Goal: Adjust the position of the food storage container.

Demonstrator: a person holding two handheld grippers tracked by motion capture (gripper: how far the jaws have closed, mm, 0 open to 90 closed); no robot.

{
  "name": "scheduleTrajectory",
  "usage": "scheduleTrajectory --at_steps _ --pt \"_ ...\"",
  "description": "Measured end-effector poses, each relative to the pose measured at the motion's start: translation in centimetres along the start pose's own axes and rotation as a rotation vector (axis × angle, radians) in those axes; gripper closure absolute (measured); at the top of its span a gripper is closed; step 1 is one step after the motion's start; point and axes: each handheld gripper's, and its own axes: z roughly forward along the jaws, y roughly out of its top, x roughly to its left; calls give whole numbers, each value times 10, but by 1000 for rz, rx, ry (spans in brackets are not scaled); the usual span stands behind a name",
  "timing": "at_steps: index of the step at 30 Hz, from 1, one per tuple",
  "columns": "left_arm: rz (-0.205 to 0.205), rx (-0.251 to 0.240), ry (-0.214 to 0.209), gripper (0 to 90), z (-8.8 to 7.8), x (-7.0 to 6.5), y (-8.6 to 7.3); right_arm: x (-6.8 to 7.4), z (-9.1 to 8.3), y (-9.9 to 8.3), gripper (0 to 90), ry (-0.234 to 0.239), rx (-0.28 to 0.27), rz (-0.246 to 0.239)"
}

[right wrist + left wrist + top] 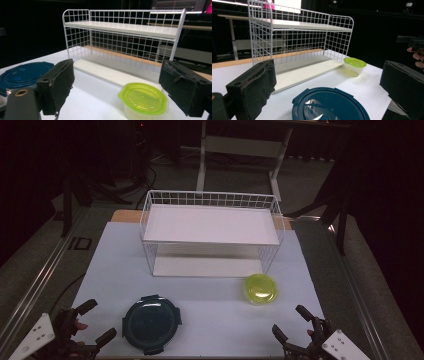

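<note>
A round dark-blue lidded container (pixel 151 323) sits near the table's front left. Its lid also fills the bottom of the left gripper view (pixel 329 105) and shows at the left of the right gripper view (pixel 23 74). A small clear tub with a lime-green lid (pixel 260 288) stands front right of a white two-shelf wire rack (pixel 211 234). My left gripper (pixel 96 322) is open at the front left corner, just left of the blue container. My right gripper (pixel 288 322) is open at the front right, a little nearer than the green-lidded tub (pixel 143 98). Nothing lies between either pair of jaws.
The rack (pixel 299 45) stands at the middle back of the white table top (pixel 210 305), both shelves bare. Dark floor, a desk frame (pixel 240 150) and stands lie beyond the table. A hand (pixel 418 55) shows at the right edge of the left gripper view.
</note>
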Motion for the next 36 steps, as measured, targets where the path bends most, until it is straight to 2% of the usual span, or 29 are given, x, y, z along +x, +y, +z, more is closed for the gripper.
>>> scheduleTrajectory --at_steps 5,11,13,17,20,26,28,29,34,35,36 --pt "21 10 -15 1 2 -6 3 5 -1 2 114 11 8 -7" --pt "6 6 -44 2 3 -7 8 7 -3 3 114 7 -2 -6" --pt "14 11 -66 1 0 -5 9 7 -2 2 114 6 4 2" --pt "11 54 -61 6 -5 1 9 6 -1 2 114 13 9 12" --pt "8 97 -56 56 -8 6 4 6 0 1 114 17 9 19" --pt "-1 178 -100 346 -8 20 -10 9 2 1 114 27 17 13" --pt "-12 194 -112 526 -8 26 -17 8 3 0 115 34 23 21" --pt "-22 205 -123 526 -7 29 -20 8 3 0 115 34 23 21" --pt "17 298 -105 767 -3 37 -33 7 5 -2 115 37 34 33" --pt "18 314 -112 767 -2 38 -36 7 5 -2 115 37 34 33" --pt "20 326 -104 830 -2 38 -39 7 6 -2 115 39 35 34"
